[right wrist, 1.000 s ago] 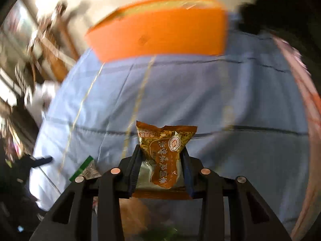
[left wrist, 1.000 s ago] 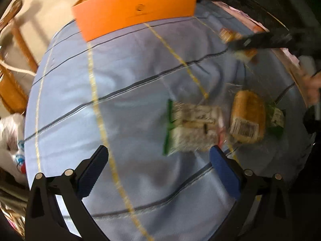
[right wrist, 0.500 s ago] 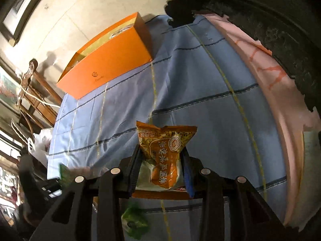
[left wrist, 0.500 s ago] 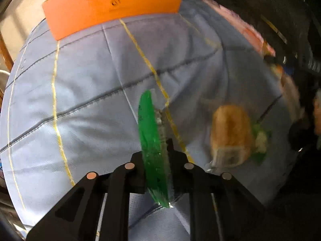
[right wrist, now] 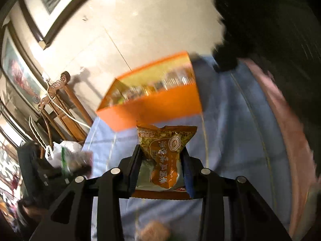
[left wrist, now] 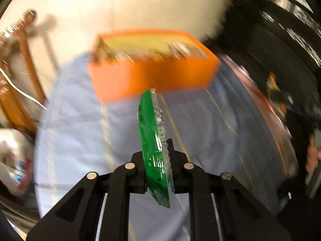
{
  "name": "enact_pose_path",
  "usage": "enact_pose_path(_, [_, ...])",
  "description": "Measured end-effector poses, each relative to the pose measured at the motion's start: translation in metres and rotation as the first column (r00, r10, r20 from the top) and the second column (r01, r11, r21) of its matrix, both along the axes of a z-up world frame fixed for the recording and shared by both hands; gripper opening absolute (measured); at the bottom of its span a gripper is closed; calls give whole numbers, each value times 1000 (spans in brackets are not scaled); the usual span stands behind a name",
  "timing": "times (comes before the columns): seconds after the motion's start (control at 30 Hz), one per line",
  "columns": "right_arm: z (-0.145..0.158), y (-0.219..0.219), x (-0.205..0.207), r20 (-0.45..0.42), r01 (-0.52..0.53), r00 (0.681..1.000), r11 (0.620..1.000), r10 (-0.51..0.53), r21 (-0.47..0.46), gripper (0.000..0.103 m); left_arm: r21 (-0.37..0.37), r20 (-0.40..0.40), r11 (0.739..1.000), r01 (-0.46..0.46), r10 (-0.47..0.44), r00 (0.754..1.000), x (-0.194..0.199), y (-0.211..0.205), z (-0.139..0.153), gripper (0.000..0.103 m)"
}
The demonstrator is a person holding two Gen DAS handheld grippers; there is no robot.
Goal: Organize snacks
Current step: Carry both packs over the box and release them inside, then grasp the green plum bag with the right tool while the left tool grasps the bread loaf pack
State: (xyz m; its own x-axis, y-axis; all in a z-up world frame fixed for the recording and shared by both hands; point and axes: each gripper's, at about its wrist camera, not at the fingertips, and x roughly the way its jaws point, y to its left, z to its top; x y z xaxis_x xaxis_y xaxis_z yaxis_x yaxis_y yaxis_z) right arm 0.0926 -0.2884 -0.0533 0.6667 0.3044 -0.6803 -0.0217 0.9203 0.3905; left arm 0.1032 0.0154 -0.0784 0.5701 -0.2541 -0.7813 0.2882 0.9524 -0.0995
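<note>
My left gripper [left wrist: 157, 157] is shut on a flat green snack packet [left wrist: 153, 140], held edge-on above the blue tablecloth [left wrist: 76, 132]. The right gripper [right wrist: 160, 163] is shut on an orange snack bag [right wrist: 163, 156] that stands upright between its jaws. An open orange box [left wrist: 152, 74] sits at the far end of the table, ahead of both grippers, and appears again as the orange box [right wrist: 156, 104] in the right wrist view, with packets blurred inside. In that view the left gripper with its green packet [right wrist: 65, 160] shows at the left edge. A bread-like snack [right wrist: 154, 232] lies below on the cloth.
A wooden chair [right wrist: 60, 104] and a white plastic bag [right wrist: 64, 150] stand off the table's left side. Dark carved furniture [right wrist: 270, 24] rises at the right. The cloth has a pink border [right wrist: 291, 132] along its right edge. A person's hand [left wrist: 313, 156] shows at far right.
The left gripper closed on the green packet and lifted it off the cloth. Both grippers have risen and tilted up, so the orange box's open top now shows.
</note>
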Motion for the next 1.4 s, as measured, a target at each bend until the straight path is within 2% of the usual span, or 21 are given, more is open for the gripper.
enact_pose_path(0.13, [16, 9, 51, 45, -40, 998, 999, 41, -32, 38, 37, 67, 989, -143, 140, 988, 54, 15, 32, 13])
enact_pose_path(0.23, [23, 9, 113, 15, -60, 998, 998, 61, -19, 38, 55, 78, 984, -171, 166, 983, 89, 16, 40, 14])
enact_pose_path(0.3, [27, 7, 148, -8, -44, 999, 998, 44, -44, 38, 80, 85, 981, -176, 170, 982, 113, 14, 39, 13])
enact_pose_path(0.43, [29, 12, 206, -55, -37, 998, 997, 34, -63, 38, 117, 66, 980, -163, 156, 986, 169, 6, 35, 13])
enact_pose_path(0.53, [25, 17, 230, -62, -23, 998, 998, 19, -63, 38, 127, 66, 979, -161, 153, 986, 200, -1, 39, 14])
enact_pose_path(0.67, [20, 28, 250, -68, -25, 998, 995, 19, -91, 38, 127, 88, 979, -159, 149, 985, 221, -10, 48, 14])
enact_pose_path(0.7, [20, 31, 252, -70, -26, 997, 994, 18, -107, 41, 138, 110, 970, -201, 187, 976, 225, -9, 50, 17])
enact_pose_path(0.73, [19, 34, 254, -75, -24, 997, 990, 13, -142, 72, 154, 133, 959, -239, 220, 967, 229, -9, 50, 58])
enact_pose_path(0.77, [17, 41, 254, -90, -32, 996, 977, 13, -209, 100, 183, 149, 943, -278, 253, 956, 231, -11, 51, 95])
enact_pose_path(0.8, [17, 46, 249, -92, -36, 996, 963, 12, -265, 99, 188, 160, 940, -285, 257, 953, 230, -12, 50, 96])
enact_pose_path(0.87, [19, 51, 231, -90, -68, 995, 941, 40, -331, 99, 193, 157, 950, -246, 218, 963, 227, -15, 44, 99])
enact_pose_path(0.93, [20, 49, 203, -107, -85, 993, 929, 50, -359, 99, 206, 140, 956, -211, 184, 973, 213, -17, 36, 99])
enact_pose_path(1.0, [17, 40, 154, -131, -73, 991, 931, 28, -358, 99, 211, 113, 972, -102, 80, 990, 185, -24, 23, 99])
enact_pose_path(1.07, [1, 27, 96, -186, -32, 982, 939, -35, -342, 99, 248, 89, 969, -12, -10, 996, 154, -33, 8, 99])
enact_pose_path(1.1, [-11, 23, 70, -224, -26, 973, 947, -49, -321, 99, 256, 72, 964, 69, -90, 993, 129, -40, -4, 99])
enact_pose_path(1.2, [-58, 19, -20, -305, -30, 951, 969, -47, -244, 99, 270, -8, 935, 228, -235, 972, 80, -50, -35, 99])
enact_pose_path(1.27, [-85, 25, -70, -325, -81, 946, 981, 19, -177, 99, 263, -58, 928, 266, -260, 964, 59, -49, -52, 99])
enact_pose_path(1.3, [-98, 29, -90, -339, -114, 939, 979, 52, -167, 99, 237, -98, 929, 285, -270, 958, 48, -45, -63, 99])
enact_pose_path(1.33, [-105, 32, -101, -349, -144, 934, 973, 73, -183, 99, 206, -142, 932, 300, -275, 951, 39, -41, -74, 99])
enact_pose_path(1.4, [-124, 47, -122, -385, -288, 907, 917, 170, -276, 99, 156, -201, 932, 326, -293, 935, 23, -38, -90, 99])
